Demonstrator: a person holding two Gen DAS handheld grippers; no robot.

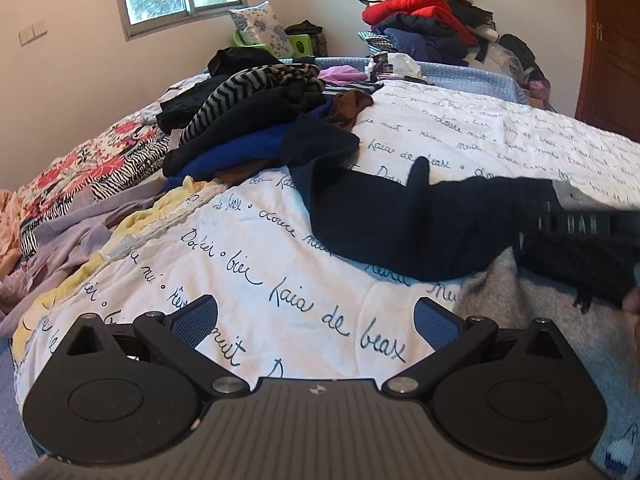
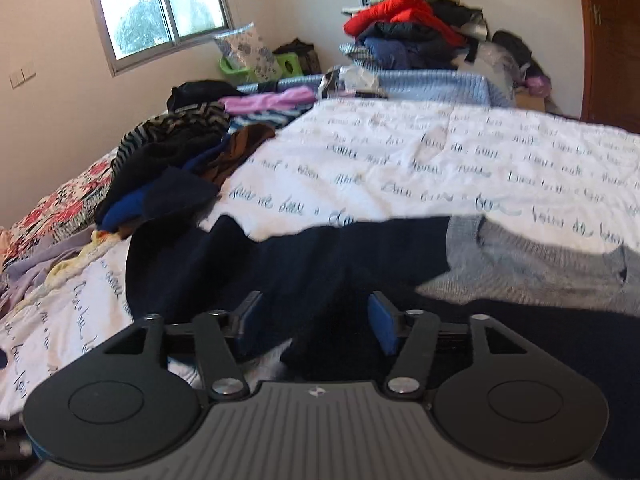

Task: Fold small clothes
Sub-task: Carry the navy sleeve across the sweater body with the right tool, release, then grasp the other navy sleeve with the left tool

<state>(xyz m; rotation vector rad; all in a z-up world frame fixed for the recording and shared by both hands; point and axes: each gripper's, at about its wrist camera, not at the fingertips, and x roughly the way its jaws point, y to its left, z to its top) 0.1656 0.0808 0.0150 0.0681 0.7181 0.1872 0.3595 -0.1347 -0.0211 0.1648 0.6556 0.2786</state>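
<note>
I am looking along both grippers at a bed covered by a white quilt [image 1: 460, 128] printed with dark cursive writing; at the far left a floral bedspread [image 1: 80, 168] is lying rumpled beside a lilac cloth [image 1: 68, 232]; moving right, a heap of dark, striped and blue clothes [image 1: 256, 120] is sitting on the quilt; my left gripper [image 1: 316, 320] is hovering over bare quilt with its blue pads spread wide and nothing between them; to the right of it the dark navy garment [image 1: 400, 224] is stretching flat across the quilt, its right end meeting a grey knitted piece [image 1: 500, 292]; in the right wrist view my right gripper [image 2: 316, 324] is standing partly open with the navy garment [image 2: 280, 264] lying under and between its fingers, though I cannot tell whether the pads are touching the cloth; a grey knit [image 2: 540, 268] is lying just right of it; against the far wall a pile of red and dark clothing [image 2: 408, 28] is stacked high.
</note>
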